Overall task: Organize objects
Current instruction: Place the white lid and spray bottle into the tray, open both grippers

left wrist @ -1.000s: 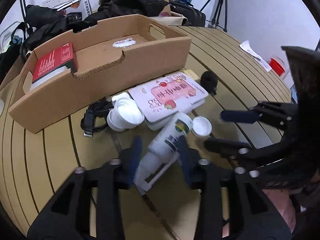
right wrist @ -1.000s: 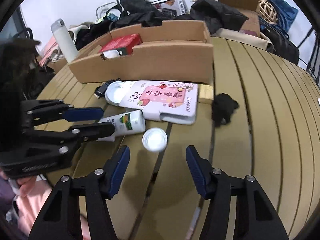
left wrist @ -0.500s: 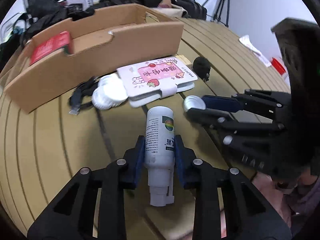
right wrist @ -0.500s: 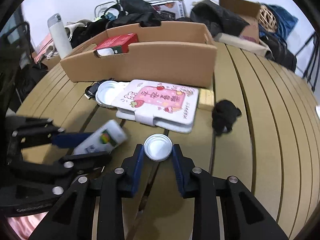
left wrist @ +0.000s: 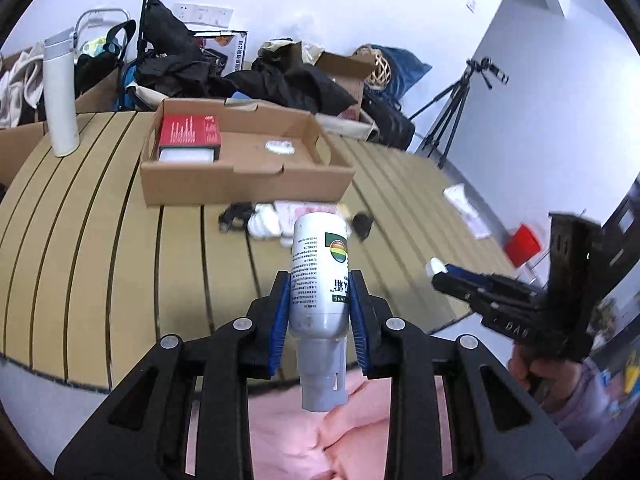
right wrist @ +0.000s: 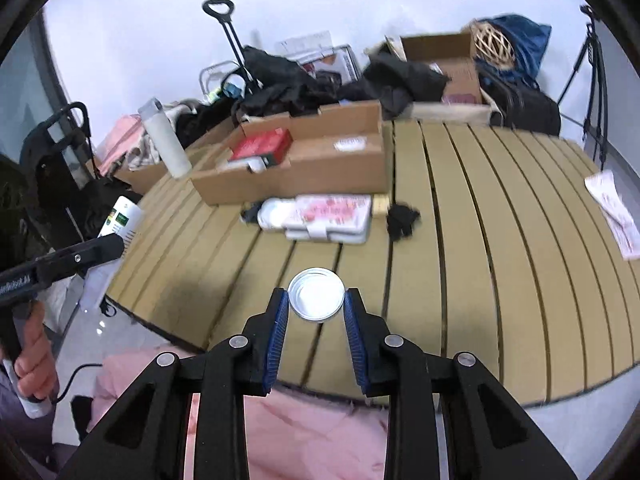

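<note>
Hand-held grippers (left wrist: 319, 312) (right wrist: 316, 312) raised, angled downward

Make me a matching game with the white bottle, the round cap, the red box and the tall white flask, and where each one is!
Things:
1. white bottle
2. round cap
3. red box
4. tall white flask

Places:
A. inside the cardboard tray
B. held in the right claw
C. standing on the table, left of the tray
D. held in the left claw

Pairs: 1-D, 2-B, 3-A, 4-C
</note>
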Demonstrator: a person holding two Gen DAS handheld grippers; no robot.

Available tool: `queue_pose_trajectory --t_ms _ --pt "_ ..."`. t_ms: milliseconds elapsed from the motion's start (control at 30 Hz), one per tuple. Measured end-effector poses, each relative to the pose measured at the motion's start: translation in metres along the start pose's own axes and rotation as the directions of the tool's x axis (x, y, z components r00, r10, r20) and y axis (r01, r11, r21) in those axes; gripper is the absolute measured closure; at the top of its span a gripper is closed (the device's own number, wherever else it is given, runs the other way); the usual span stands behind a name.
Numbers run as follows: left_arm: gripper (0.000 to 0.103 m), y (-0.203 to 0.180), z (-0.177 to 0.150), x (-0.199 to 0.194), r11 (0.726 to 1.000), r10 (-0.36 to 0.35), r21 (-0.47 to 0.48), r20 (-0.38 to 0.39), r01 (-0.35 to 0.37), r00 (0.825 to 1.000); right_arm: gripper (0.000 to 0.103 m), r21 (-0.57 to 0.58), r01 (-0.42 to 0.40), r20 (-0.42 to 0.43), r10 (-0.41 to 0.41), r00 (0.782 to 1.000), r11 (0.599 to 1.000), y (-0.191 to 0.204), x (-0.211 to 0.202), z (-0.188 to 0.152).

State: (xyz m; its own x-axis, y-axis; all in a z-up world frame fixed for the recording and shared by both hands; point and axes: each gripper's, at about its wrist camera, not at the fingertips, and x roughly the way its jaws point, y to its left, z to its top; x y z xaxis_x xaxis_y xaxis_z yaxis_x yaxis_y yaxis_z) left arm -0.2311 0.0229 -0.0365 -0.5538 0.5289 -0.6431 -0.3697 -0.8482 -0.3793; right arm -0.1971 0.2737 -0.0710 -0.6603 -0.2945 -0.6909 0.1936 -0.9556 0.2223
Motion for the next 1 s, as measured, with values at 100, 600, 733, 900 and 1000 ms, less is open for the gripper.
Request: queue_pose_trajectory --t_ms 100,600,733,900,1000 --pt "0.079 0.007 0.051 0.007 1.000 -0.001 -0.021 -0.007 0.001 1.000 0.072 -0.038 -0.024 0.044 0.026 0.999 0.999 0.005 -0.003 0.035" --pt "0.048 0.113 0.213 0.255 0.935 0.291 -0.136 -0.240 -0.328 0.926 0.071 -0.019 0.025 -0.147 -0.027 0.989 1.000 -0.016 0.251 0.250" --pt "0.019 0.120 0.197 0.277 0.869 0.488 0.003 -0.179 -0.495 0.855 0.021 -0.004 0.153 -0.234 -0.150 0.961 0.988 -0.041 0.312 0.246" --pt "0.019 0.145 0.191 0.271 0.879 0.434 -0.118 -0.203 -0.462 0.877 0.021 -0.039 0.124 -0.208 -0.129 0.970 0.992 -0.040 0.310 0.239" --pt "0.019 0.148 0.187 0.268 0.876 0.435 -0.122 -0.217 -0.466 0.874 0.021 -0.014 0.108 -0.201 -0.109 0.974 0.994 -0.044 0.308 0.241"
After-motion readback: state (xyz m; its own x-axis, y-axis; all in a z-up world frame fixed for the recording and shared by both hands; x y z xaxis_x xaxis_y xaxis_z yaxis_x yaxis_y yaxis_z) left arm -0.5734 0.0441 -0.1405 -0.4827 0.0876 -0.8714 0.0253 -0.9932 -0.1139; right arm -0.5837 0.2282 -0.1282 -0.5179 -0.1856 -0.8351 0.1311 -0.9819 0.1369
